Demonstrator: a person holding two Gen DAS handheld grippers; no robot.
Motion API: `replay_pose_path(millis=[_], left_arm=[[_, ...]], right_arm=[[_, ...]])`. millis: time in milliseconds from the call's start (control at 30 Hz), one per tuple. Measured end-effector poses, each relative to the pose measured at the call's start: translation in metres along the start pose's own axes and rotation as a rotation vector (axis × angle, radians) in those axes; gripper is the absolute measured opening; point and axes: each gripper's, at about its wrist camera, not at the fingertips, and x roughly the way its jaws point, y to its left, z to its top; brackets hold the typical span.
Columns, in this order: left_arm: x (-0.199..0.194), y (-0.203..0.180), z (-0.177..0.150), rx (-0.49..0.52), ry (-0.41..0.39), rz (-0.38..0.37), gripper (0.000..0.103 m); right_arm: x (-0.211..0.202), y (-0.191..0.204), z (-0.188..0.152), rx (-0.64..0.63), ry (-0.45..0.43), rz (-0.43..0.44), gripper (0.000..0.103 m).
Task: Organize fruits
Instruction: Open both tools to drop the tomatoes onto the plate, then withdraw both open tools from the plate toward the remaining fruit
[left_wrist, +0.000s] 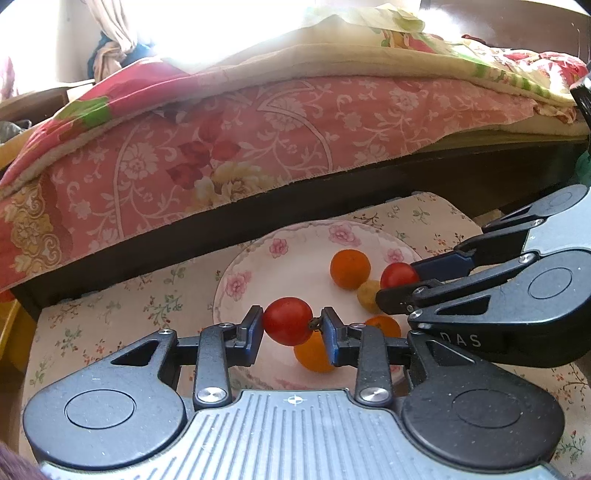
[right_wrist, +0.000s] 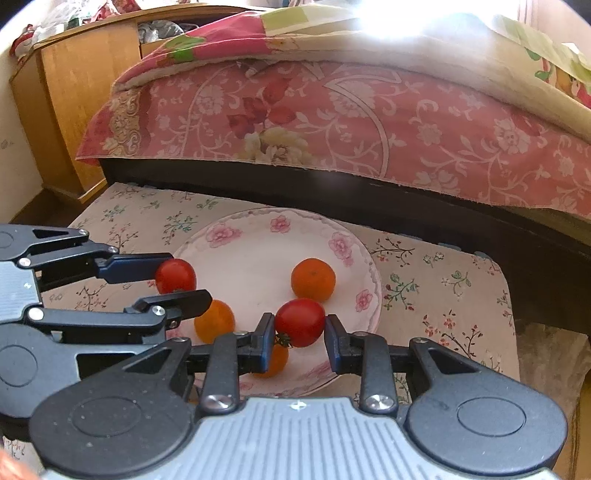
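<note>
Both grippers are each pinching a red cherry tomato above the floral plate (right_wrist: 354, 236). Left gripper (left_wrist: 291, 325) is clamping its tomato (left_wrist: 288, 320) between the blue pads, stem end against the right pad; right gripper (right_wrist: 300, 326) is squeezing its own tomato (right_wrist: 300, 322) likewise. Resting on the plate are a round orange fruit (right_wrist: 313, 279), two smaller orange ones (right_wrist: 215, 320), and a yellowish piece (left_wrist: 369, 293) partly hidden by the right gripper. Judging by this, the carrying step is under way. Next, each tomato needs lowering onto a bare patch of plate, then gently releasing so neither is rolling off.
</note>
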Motion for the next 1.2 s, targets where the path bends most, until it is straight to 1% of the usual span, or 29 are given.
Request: replay_pose_path(millis=[233, 467, 867, 1200], left_arm=[[0.006, 0.001, 0.000, -0.003, 0.004, 0.006, 0.042], [0.006, 0.003, 0.000, -0.016, 0.002, 0.017, 0.043], [-0.008, 0.001, 0.001, -0.010, -0.012, 0.031, 0.046], [-0.034, -0.005, -0.001, -0.005, -0.025, 0.014, 0.046]], right_arm=[[0.005, -0.004, 0.001, 0.024, 0.003, -0.003, 0.034], [0.004, -0.002, 0.001, 0.020, -0.003, -0.001, 0.034], [-0.008, -0.005, 0.004, 0.038, -0.027, -0.012, 0.034], [-0.030, 0.003, -0.003, 0.033, -0.033, -0.008, 0.034]])
